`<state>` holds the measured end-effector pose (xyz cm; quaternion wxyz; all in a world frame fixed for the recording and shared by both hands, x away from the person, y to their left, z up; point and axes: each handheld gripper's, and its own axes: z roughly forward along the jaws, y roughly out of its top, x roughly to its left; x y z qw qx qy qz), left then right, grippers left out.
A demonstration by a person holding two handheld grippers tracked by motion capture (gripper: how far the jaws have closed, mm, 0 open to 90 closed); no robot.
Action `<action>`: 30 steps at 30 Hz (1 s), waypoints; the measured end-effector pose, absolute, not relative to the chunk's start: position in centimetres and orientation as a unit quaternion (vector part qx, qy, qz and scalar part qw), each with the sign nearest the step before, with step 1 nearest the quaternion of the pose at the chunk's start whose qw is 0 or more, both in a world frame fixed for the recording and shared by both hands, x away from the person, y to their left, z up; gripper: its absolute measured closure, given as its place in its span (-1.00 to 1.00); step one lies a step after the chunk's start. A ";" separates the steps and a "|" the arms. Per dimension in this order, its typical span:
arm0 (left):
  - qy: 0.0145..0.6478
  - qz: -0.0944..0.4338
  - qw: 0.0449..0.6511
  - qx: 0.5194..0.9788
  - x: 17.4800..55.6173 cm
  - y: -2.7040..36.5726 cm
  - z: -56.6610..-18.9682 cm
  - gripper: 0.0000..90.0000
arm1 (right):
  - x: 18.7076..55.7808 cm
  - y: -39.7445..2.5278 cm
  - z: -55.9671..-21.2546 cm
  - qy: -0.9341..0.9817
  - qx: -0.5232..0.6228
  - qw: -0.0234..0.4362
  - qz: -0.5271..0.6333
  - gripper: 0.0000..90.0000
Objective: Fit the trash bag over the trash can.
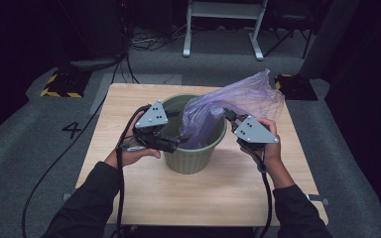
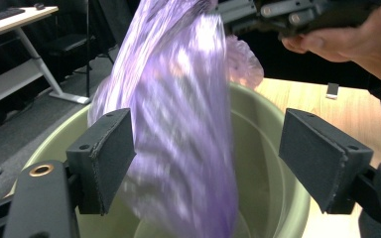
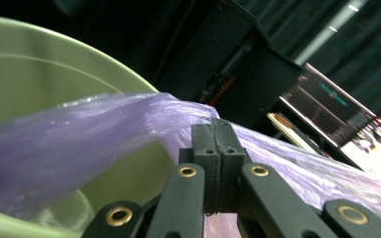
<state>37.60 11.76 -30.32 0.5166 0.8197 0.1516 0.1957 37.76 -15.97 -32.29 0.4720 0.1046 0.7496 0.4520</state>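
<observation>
Purple plastic film dominates the scene as a person seated at a wooden table (image 1: pixel 144 198) works a thin bag (image 1: pixel 238 101) at a green bucket (image 1: pixel 193 158) with two hand-held grippers. Seen from the high view, the bucket stands near the middle of the tabletop, and the purple bag's lower part hangs down inside it while the upper part billows up and away over the far right of the rim.

The right gripper (image 1: pixel 226 115), held at the bucket's right side, has its jaws pressed fully together on a gathered fold of the bag (image 3: pixel 129 119); in the right gripper view the two black jaws meet with the film pinched between them, and the plastic stretches taut from there across the bucket's pale green rim (image 3: pixel 104 64).

The left gripper (image 1: pixel 181 141) sits at the bucket's near-left rim. Its jaws stand wide apart and hold nothing; in the left gripper view the blurred purple bag (image 2: pixel 188 124) hangs between the two pads (image 2: pixel 109 153) without clearly touching either, above the bucket's interior (image 2: pixel 258 163). The person's right hand (image 2: pixel 347 42) and its gripper appear at the top of that view.
</observation>
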 end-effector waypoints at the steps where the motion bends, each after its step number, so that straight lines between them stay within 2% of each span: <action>1: 0.149 0.197 0.513 0.822 37.5 11.3 -30.2 -0.54 | 37.6 -15.6 -32.2 0.752 0.098 0.469 0.453 1.00; 8: 0.149 0.225 0.475 0.838 37.7 9.1 -30.4 -0.49 | 36.7 -13.9 -31.9 0.761 0.067 0.451 0.462 1.00; 11: 0.155 0.231 0.463 0.842 38.2 9.0 -30.6 -0.17 | 36.5 -13.5 -32.0 0.763 0.059 0.442 0.469 1.00; 15: 0.152 0.229 0.462 0.843 38.6 9.4 -30.8 0.40 | 36.1 -13.2 -31.9 0.764 0.055 0.430 0.478 0.98; 18: 0.142 0.244 0.456 0.844 38.6 9.9 -31.1 0.75 | 35.9 -13.3 -31.9 0.764 0.066 0.412 0.493 0.81; 20: 0.141 0.243 0.458 0.843 38.6 10.4 -31.4 0.85 | 35.7 -13.5 -31.8 0.761 0.076 0.398 0.507 0.66; 22: 0.141 0.245 0.458 0.843 38.7 10.9 -31.6 0.89 | 35.5 -14.0 -31.7 0.759 0.088 0.384 0.518 0.39; 26: 0.148 0.248 0.456 0.842 38.9 11.4 -32.0 0.93 | 35.1 -15.9 -31.7 0.758 0.116 0.359 0.531 0.06; 30: 0.153 0.254 0.453 0.841 39.0 11.8 -32.2 0.94 | 34.4 -18.2 -31.9 0.756 0.149 0.375 0.515 -0.07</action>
